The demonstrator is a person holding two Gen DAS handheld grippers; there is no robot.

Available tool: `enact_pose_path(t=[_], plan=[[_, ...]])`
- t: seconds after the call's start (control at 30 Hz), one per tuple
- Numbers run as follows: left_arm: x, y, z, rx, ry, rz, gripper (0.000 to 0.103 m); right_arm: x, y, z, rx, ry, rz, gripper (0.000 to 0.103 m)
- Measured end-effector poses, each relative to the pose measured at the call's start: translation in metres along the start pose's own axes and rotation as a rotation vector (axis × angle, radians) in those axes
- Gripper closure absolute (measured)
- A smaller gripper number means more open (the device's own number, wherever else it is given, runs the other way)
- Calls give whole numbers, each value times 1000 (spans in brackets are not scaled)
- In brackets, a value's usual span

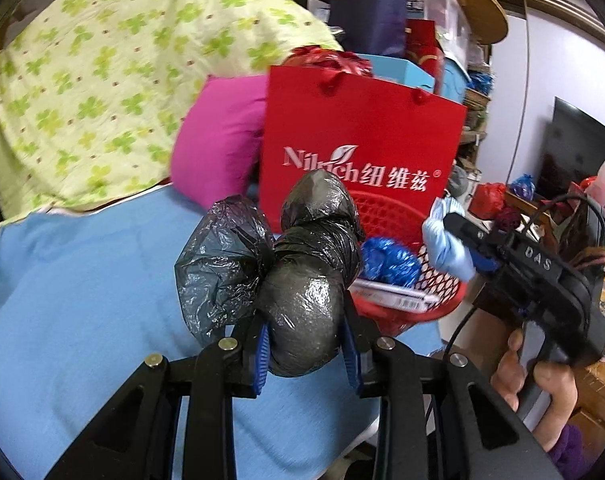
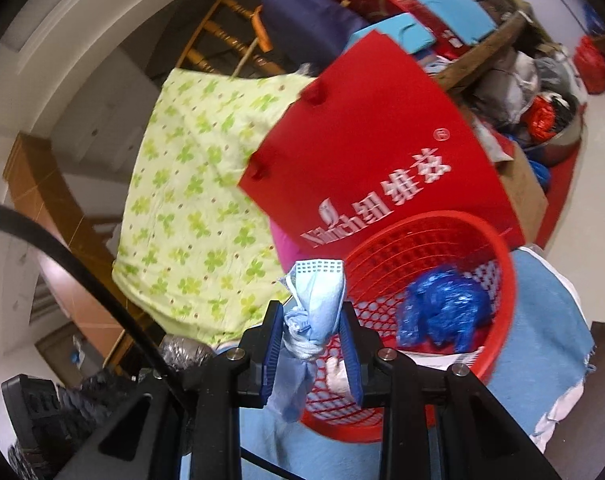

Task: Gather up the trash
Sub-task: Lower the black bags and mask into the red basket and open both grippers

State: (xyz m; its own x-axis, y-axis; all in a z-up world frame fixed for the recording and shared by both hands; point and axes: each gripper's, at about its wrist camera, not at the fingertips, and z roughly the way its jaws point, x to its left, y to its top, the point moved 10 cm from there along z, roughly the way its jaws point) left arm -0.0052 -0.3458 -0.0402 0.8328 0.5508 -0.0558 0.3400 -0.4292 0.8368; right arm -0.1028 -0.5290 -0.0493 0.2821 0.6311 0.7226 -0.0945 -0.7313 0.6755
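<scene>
Both tongs loaded, drop-off step by the look of it. Left tongs [image 1: 307, 344] closed partway on a black plastic bag bundle [image 1: 302, 280], pads pressing its lower lump, the rest bulging up & to the left; it hangs over the blue cloth [image 1: 82, 300], just near-left of the red basket [image 1: 406, 304]. Right tongs [image 2: 311, 344] closed snug on a knotted light-blue wad [image 2: 316, 300] w/ a perforated white strip on top, held near the basket's left rim [image 2: 382, 432], approx. over it. Already in the basket: crumpled blue foil [image 2: 442, 316], a flat white packet [image 1: 394, 298], some white scrap. Red paper gift bag [image 1: 362, 152] stands right behind the basket, green clover cloth [image 1: 82, 80] & pink cushion [image 1: 218, 140] further left. Next, prob.: carry each load over the basket opening, clear of the rim, then open. Black bundle is bulky, so centre it or it may catch the rim and roll off onto the cloth. Frames are blurred.
</scene>
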Motion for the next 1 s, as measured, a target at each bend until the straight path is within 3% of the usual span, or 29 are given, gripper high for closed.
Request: enact_pose_path(t=[0.43, 0.5, 0.53, 0.57, 0.6, 0.73, 0.93, 1.0], plan=[[-44, 38, 71, 24, -85, 39, 66, -27, 10, 2, -13, -61, 79, 71], [-45, 41, 79, 22, -83, 46, 56, -35, 9, 5, -3, -74, 115, 62], [-44, 41, 80, 21, -82, 44, 43, -39, 9, 5, 0, -82, 136, 39], [-40, 40, 80, 14, -77, 37, 39, -42, 9, 4, -5, -86, 162, 29], [-37, 40, 78, 2, -73, 32, 38, -45, 11, 2, -20, -82, 179, 29], [-8, 27, 66, -4, -31, 33, 38, -35, 14, -2, -39, -59, 140, 29], [82, -7, 36, 27, 137, -39, 38, 21, 4, -5, -64, 25, -85, 29], [125, -26, 19, 40, 226, -88, 38, 45, -6, -5, -58, 67, -177, 29]])
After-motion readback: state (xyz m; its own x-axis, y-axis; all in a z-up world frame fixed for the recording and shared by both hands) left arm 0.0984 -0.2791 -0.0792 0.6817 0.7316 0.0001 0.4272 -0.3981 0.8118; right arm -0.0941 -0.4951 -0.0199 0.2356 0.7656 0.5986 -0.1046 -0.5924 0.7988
